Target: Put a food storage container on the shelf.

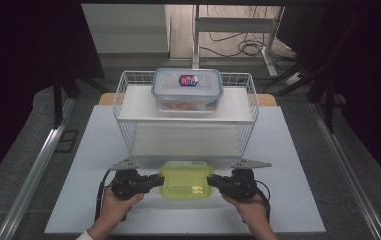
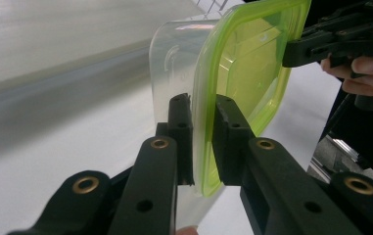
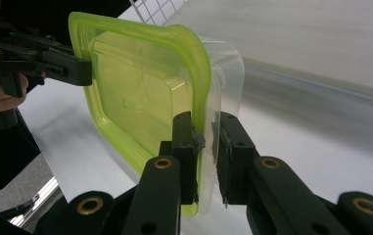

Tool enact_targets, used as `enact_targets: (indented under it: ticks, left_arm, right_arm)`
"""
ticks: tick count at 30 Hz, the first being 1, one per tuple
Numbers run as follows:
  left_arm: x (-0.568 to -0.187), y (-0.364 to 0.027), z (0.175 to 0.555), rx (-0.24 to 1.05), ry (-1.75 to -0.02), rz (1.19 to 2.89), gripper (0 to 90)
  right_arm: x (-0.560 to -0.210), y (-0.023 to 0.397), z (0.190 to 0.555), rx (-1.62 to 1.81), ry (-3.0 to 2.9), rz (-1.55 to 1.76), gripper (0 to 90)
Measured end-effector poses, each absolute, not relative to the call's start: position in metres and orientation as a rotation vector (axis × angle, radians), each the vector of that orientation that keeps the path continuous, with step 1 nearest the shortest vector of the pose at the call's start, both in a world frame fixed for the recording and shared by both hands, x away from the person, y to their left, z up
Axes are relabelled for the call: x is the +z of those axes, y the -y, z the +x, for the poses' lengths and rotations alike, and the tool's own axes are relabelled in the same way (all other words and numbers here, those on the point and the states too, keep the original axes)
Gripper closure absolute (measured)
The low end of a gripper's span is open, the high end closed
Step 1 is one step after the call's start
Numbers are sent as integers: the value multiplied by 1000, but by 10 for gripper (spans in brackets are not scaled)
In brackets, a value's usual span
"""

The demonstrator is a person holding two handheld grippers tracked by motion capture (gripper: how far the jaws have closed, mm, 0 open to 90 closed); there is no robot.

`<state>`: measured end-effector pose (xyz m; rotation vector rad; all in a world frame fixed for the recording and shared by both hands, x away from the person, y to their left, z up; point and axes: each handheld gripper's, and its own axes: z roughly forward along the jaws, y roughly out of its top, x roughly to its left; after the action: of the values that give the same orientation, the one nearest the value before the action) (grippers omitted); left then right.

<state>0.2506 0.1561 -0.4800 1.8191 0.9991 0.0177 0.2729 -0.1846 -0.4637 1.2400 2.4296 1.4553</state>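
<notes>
You hold the green-lidded box [image 1: 185, 181] at both ends.
Left tongs [image 1: 159, 181] and right tongs [image 1: 212, 181] each clamp its rim, near the worktop's [image 1: 288, 165] front edge.

The lidded container [image 1: 186, 181] sits on the counter [image 1: 288, 150] before the wire rack [image 1: 128, 130], whose upper shelf carries a food box [image 1: 187, 89].
</notes>
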Motion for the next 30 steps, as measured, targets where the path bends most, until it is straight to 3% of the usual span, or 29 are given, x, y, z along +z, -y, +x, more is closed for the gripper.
enact_targets:
  ticks: [30]
  left_arm:
    - [-449, -168, 255, 73, -958, 1778, 804]
  right_arm:
    - [-425, 174, 275, 1489, -2369, 1090, 790]
